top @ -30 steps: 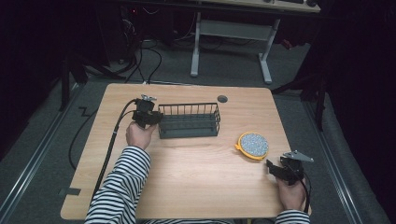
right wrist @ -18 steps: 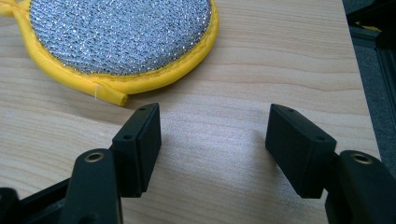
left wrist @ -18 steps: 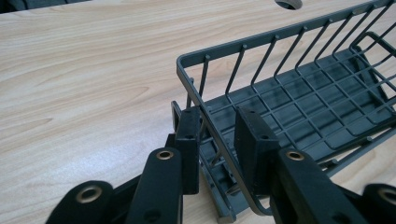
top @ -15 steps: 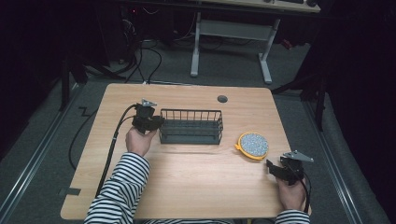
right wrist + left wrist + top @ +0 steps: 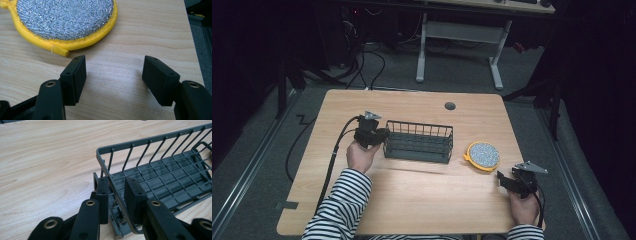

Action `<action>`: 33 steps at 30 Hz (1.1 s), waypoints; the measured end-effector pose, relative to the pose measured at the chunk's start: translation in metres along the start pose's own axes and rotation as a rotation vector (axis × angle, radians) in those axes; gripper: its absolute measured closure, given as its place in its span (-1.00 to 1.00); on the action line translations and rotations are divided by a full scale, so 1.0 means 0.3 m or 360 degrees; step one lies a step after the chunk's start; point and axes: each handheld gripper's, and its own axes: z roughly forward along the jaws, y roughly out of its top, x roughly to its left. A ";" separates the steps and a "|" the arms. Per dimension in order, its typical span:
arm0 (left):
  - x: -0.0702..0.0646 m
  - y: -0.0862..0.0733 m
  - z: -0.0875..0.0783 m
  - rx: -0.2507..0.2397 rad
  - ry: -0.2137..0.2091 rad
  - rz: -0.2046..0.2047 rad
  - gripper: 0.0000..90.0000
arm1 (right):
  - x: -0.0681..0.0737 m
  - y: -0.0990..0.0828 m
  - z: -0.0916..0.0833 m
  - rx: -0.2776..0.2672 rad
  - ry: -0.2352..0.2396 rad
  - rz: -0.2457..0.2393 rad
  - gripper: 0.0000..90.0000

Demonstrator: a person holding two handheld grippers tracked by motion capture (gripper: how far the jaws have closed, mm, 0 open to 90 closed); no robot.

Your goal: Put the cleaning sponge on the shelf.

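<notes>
A dark wire basket [image 5: 418, 142] stands in the middle of the wooden table [image 5: 412, 200]. My left gripper [image 5: 383, 137] is at its left end, and its jaws have just closed a little further. In the left gripper view the basket's [image 5: 160, 170] end wall runs between the two pads of the left gripper [image 5: 117, 192], one outside and one inside, shut on it. A round silver scrubber with a yellow rim [image 5: 482, 155] lies to the right of the basket. My right gripper [image 5: 504, 181] stands open just short of the scrubber [image 5: 65, 17], and only bare wood lies between the right gripper's [image 5: 116, 72] pads.
A round cable hole [image 5: 450, 106] sits near the table's far edge. The left gripper's cable [image 5: 334, 155] trails off the table's left side. A white desk frame [image 5: 457, 35] stands on the floor beyond.
The left hand and the basket have slid together a little toward the person and slightly right. The right hand has kept still.
</notes>
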 end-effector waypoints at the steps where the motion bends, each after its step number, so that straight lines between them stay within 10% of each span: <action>1: 0.000 0.000 0.000 0.0000 0.0000 0.0000 0.64 | 0.000 0.000 -0.001 0.0006 -0.0001 -0.0003 -0.20; 16: -0.038 -0.021 -0.014 0.0006 -0.0067 0.0042 0.63 | 0.000 0.001 0.000 0.0007 0.0003 -0.0009 -0.20; 33: 0.013 -0.036 -0.100 -0.0191 0.0002 -0.0064 -0.19 | 0.000 0.001 0.000 0.0006 0.0005 -0.0013 -0.20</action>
